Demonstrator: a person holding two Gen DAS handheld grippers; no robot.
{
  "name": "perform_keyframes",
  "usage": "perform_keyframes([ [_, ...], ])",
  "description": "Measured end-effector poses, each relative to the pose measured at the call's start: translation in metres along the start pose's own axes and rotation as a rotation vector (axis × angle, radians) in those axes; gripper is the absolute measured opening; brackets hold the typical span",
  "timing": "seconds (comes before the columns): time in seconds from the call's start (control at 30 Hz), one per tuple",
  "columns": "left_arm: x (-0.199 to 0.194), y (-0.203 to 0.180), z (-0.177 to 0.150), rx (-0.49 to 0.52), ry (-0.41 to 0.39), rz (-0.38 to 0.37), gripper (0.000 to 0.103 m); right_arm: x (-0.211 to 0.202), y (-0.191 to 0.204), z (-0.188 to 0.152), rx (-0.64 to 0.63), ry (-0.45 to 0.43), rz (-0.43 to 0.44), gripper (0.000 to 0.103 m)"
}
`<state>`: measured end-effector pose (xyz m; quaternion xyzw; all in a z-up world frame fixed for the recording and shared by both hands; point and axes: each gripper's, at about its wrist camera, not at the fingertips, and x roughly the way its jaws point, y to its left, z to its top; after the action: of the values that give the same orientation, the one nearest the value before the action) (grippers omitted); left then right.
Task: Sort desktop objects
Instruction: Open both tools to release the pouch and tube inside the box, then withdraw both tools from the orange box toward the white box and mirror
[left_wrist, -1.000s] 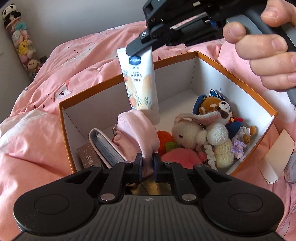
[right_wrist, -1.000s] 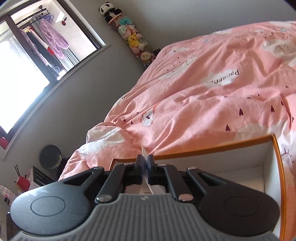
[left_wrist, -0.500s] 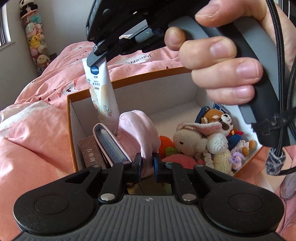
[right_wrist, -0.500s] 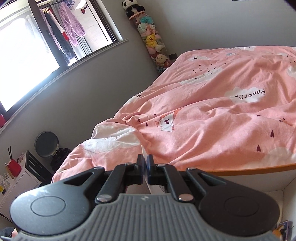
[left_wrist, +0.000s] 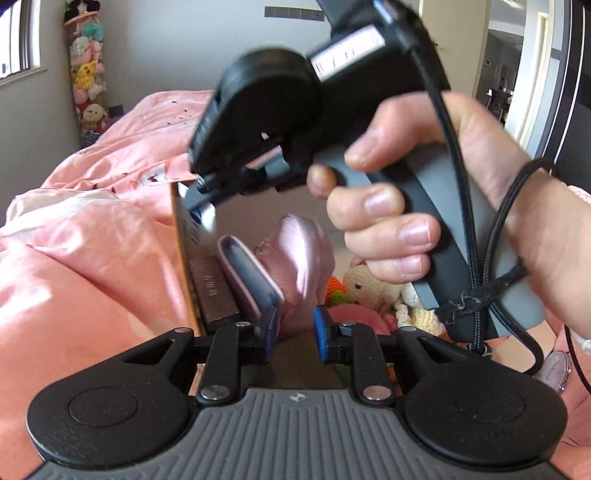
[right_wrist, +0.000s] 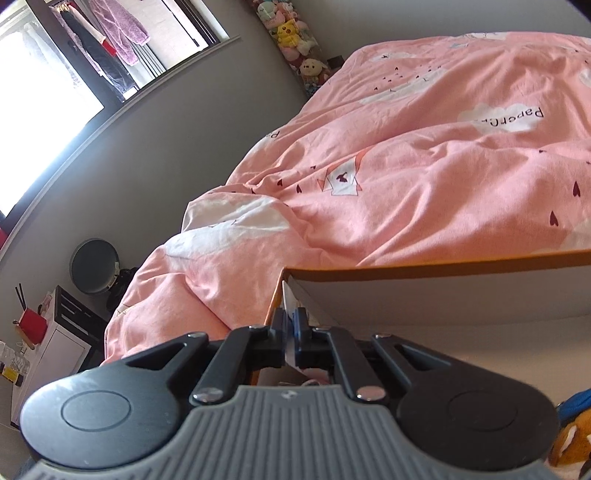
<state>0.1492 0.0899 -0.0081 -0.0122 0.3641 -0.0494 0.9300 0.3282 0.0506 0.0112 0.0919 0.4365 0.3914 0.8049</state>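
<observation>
We see one orange-rimmed box (left_wrist: 180, 236) sitting on one pink duvet (left_wrist: 85, 258).

Left wrist view, left to right:
- one hanging column of plush toys (left_wrist: 86, 74) against the far wall; we can't count the toys in it reliably
- inside the box, against its left wall: one dark brown block (left_wrist: 214, 291) with lettering, then one pink case with a blue edge (left_wrist: 251, 277) just beside it, then one pink satin pouch (left_wrist: 299, 258)
- left gripper (left_wrist: 293, 332): jaws opening, a narrow gap; the pouch sits in the gap, right pad clear of it, left pad is against the blue-edged case
- right of the pouch: one orange crochet item (left_wrist: 336, 286) and one cream crochet bunny (left_wrist: 365, 284), mostly hidden by the hand; more crochet bits are behind, too hidden to count
- one hand (left_wrist: 424, 221) around the grey handle of the right gripper (left_wrist: 197, 195), which crosses the upper frame; its tips hang over the box's left rear corner

Right gripper: clamped on one white tube (left_wrist: 201, 221), pinched at its flat crimped end. The tube hangs into that corner, blurred.

Right wrist view, left to right:
- one window (right_wrist: 44, 85) with clothes hanging beyond it
- one white cabinet (right_wrist: 55, 343), one round dark object (right_wrist: 94, 266) on the floor
- right gripper (right_wrist: 291, 334) with the tube's thin edge (right_wrist: 290, 306) between its pads, at the box corner (right_wrist: 286, 273)
- one brown plush (right_wrist: 570, 443) at the bottom right edge, partly cut off
</observation>
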Motion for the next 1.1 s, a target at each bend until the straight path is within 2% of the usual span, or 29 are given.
perform_keyframes([
  [0.2, -0.02, 0.016, -0.005, -0.091, -0.012, 0.04, 0.025, 0.004, 0.002, -0.006, 0.007, 0.032, 0.006, 0.008],
  [0.3, -0.027, 0.02, -0.008, -0.15, -0.016, 0.022, 0.025, 0.004, 0.004, -0.004, 0.009, 0.039, 0.003, 0.011],
  [0.43, -0.035, 0.017, -0.009, -0.157, -0.046, 0.035, 0.029, 0.001, 0.006, -0.004, -0.007, 0.033, -0.026, 0.011],
  [0.53, -0.038, 0.014, -0.008, -0.182, -0.05, 0.037, 0.03, -0.003, 0.009, -0.005, -0.032, 0.018, -0.046, 0.019],
  [0.6, -0.038, 0.013, -0.01, -0.205, -0.051, 0.042, 0.031, -0.006, 0.011, -0.006, -0.051, 0.002, -0.061, 0.032],
  [0.77, -0.042, 0.011, -0.013, -0.238, -0.061, 0.057, 0.032, -0.02, 0.02, -0.01, -0.132, -0.04, -0.098, 0.034],
  [0.83, -0.046, 0.01, -0.014, -0.247, -0.072, 0.054, 0.032, -0.03, 0.024, -0.012, -0.166, -0.067, -0.104, 0.04],
  [0.93, -0.052, 0.005, -0.015, -0.248, -0.088, 0.047, 0.032, -0.049, 0.033, -0.019, -0.236, -0.118, -0.131, 0.042],
  [1.0, -0.055, 0.002, -0.017, -0.245, -0.093, 0.044, 0.032, -0.065, 0.037, -0.028, -0.272, -0.155, -0.145, 0.052],
  [1.1, -0.057, -0.004, -0.022, -0.232, -0.097, 0.039, 0.032, -0.091, 0.04, -0.044, -0.312, -0.212, -0.15, 0.055],
])
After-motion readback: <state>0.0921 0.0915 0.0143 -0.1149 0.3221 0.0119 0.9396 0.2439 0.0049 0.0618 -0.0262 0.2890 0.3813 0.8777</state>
